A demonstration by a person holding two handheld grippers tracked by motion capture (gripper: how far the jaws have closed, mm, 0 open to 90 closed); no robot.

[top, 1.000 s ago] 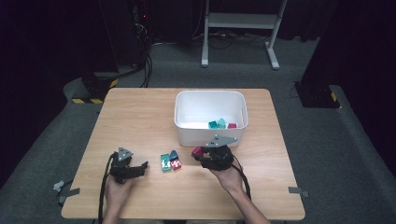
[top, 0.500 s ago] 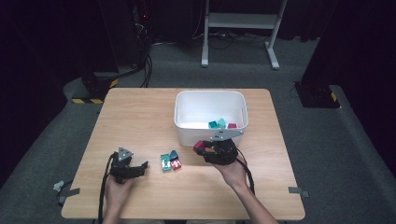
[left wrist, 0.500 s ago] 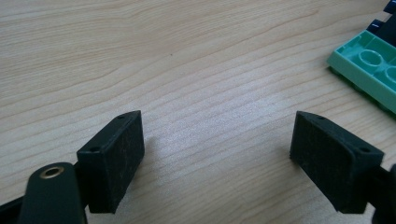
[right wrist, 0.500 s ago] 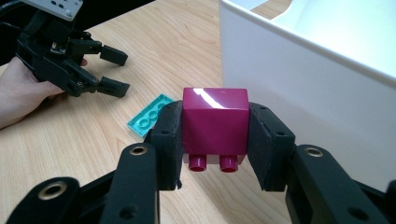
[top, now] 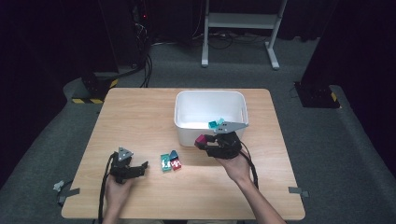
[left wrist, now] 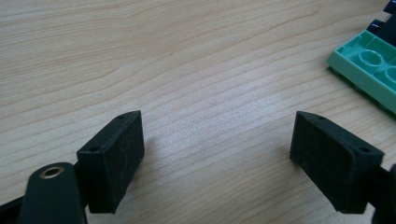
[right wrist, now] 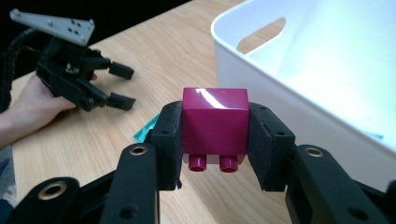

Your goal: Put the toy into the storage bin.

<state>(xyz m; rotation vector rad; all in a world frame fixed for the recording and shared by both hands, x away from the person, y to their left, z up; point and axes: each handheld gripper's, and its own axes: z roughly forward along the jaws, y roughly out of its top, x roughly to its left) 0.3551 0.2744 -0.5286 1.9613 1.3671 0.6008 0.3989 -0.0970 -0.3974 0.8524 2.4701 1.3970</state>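
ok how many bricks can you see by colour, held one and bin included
magenta brick, in the right gripper: 1
teal, in the white bin: 1 showing
green: 1
red: 1
dark blue: 1
total: 5

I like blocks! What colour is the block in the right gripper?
Magenta. The block shows best in the right gripper view, clamped in the right gripper.

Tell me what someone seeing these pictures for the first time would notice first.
Probably the magenta block clamped between the right gripper's pads, studs pointing down, held just in front of the white bin. Next, the bin itself, bright against the wooden table, with teal pieces inside. Then the left gripper, jaws open, resting near a small cluster of blocks at the table's near side.
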